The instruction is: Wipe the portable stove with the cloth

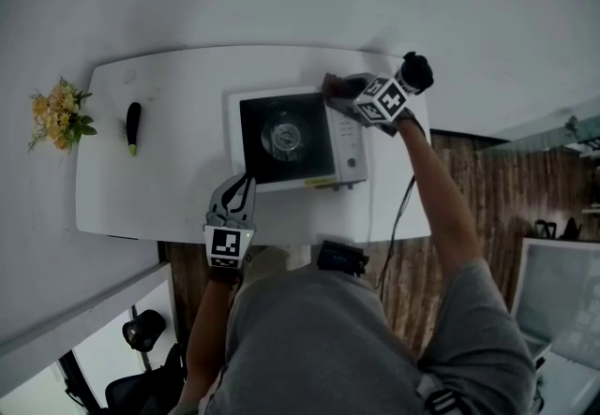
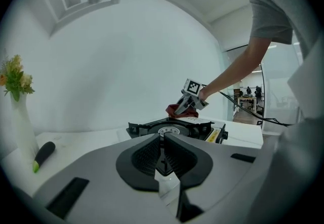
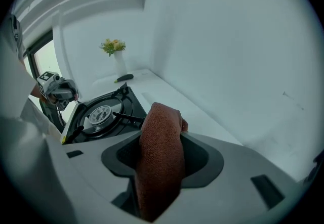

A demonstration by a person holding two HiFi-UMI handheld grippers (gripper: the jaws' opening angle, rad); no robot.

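Two grippers work over the white table [image 1: 159, 202] in the head view. The portable stove [image 1: 286, 137] sits right of the table's middle. The right gripper [image 1: 336, 88] is at its far right corner, above the control strip, and the left gripper [image 1: 236, 186] is just beside its near left edge. I cannot tell whether the left one touches the stove. Flowers [image 1: 61, 115] and a dark marker-like stick [image 1: 133, 127] lie well apart on the left.

The left gripper view shows its jaws drawn together with nothing between them, pointing at the stove's near side. Beyond, the red-brown cloth [image 2: 182, 112] hangs from the other gripper at the stove's far corner.

In the right gripper view the jaws are clamped on the cloth, which bulges up between them, and the burner lies just ahead.

By my reading the wipe is only starting. The cloth is in hand at one corner, and the top and burner surround look yet to be covered.
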